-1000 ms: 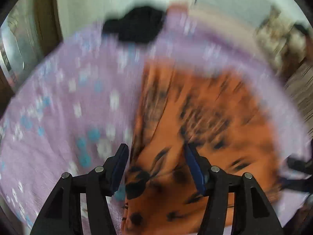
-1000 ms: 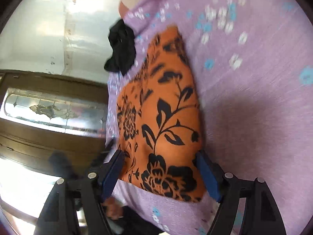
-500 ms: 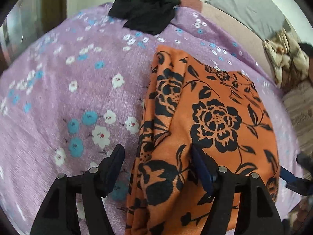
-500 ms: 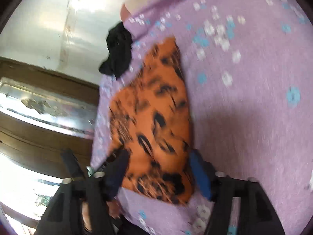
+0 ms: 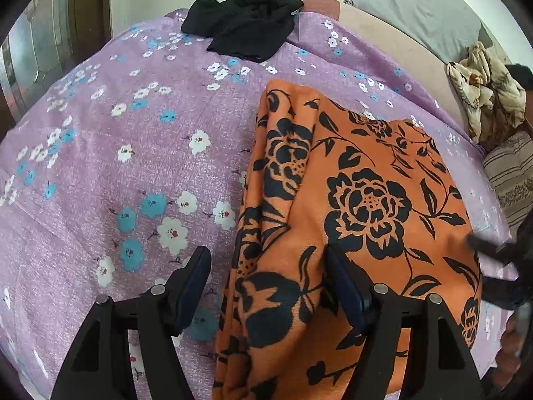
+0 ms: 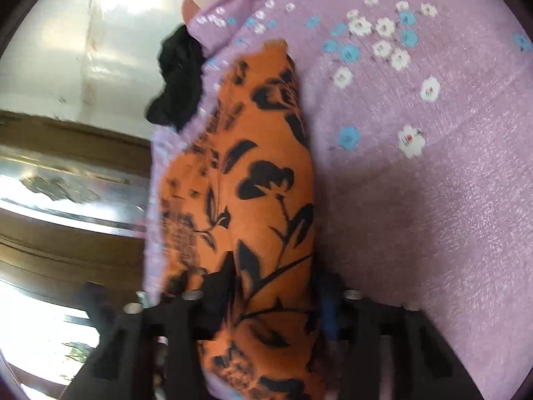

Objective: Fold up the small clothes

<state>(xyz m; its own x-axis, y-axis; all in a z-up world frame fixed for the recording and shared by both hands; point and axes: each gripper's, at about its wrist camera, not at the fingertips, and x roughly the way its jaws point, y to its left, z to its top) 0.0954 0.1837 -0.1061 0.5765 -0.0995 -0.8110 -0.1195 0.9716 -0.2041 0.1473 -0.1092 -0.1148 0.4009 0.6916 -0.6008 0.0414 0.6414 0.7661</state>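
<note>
Garment (image 5: 359,220), orange with black flowers, lying partly folded on bed (image 5: 110,173), near its front edge; left side bunching in loose pleats. Left gripper (image 5: 266,286) hovering with fingers apart, straddling that bunched edge, gripping nothing. Right gripper (image 6: 266,303) blurred, fingers seeming apart around near end of cloth; closure hard to judge. Advice: pinching all layers together at near corners, lifting evenly, keeping edges aligned, avoiding bedsheet beneath. Black garment (image 5: 246,23) waiting at far edge.
</note>
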